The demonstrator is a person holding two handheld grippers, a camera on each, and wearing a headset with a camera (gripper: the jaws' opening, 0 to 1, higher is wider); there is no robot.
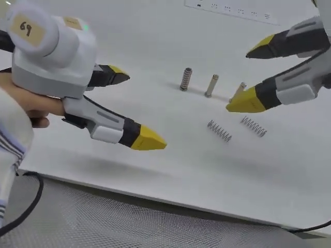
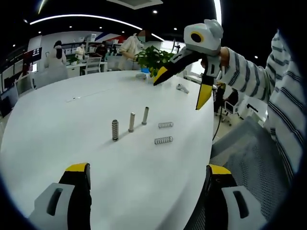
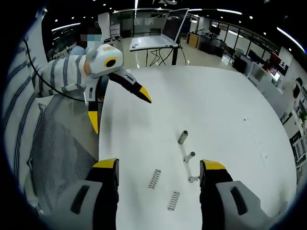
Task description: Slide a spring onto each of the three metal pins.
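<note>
Three metal pins stand in a row on the white table [image 1: 155,170]. The left pin [image 1: 185,78] wears a spring; the middle pin [image 1: 211,85] and right pin [image 1: 239,90] are bare. Two loose springs [image 1: 219,130] [image 1: 253,126] lie in front of them. My left gripper [image 1: 135,108] hovers open and empty, left of the pins. My right gripper [image 1: 244,78] is open and empty, its lower tip just in front of the right pin. The left gripper view shows the sprung pin [image 2: 115,130] and both loose springs [image 2: 165,125] [image 2: 163,140]. The right gripper view shows the pins [image 3: 183,137] beyond its own open jaws.
A power strip [image 1: 232,9] lies at the table's far edge. The near table edge borders a grey mesh surface [image 1: 103,217] with a black cable [image 1: 26,206]. A potted plant [image 2: 152,57] and a laptop [image 3: 163,33] stand further off, with people beyond.
</note>
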